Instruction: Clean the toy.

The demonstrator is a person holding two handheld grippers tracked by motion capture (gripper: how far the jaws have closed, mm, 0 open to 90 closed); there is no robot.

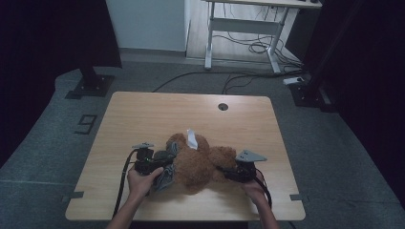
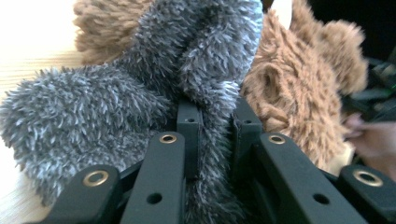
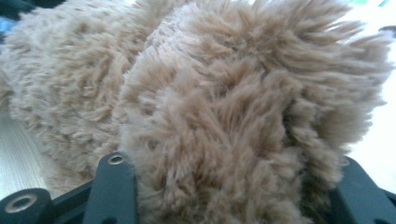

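Teddy bear: brown plush teddy bear (image 1: 198, 164) lies on the desk (image 1: 143, 119), toward its 6 o'clock edge.
Grey garment: fuzzy grey garment (image 2: 140, 93) at the bear's 9 o'clock side.
Left gripper: left gripper (image 2: 217, 123) clamped narrow on the grey garment.
Right gripper: right gripper (image 3: 233, 186) at the bear's 3 o'clock, jaws around a brown limb.

The high view looks forward and down over the whole table (image 1: 143, 114), while both gripper views sit close against the brown plush bear (image 1: 198, 164), which all three share.
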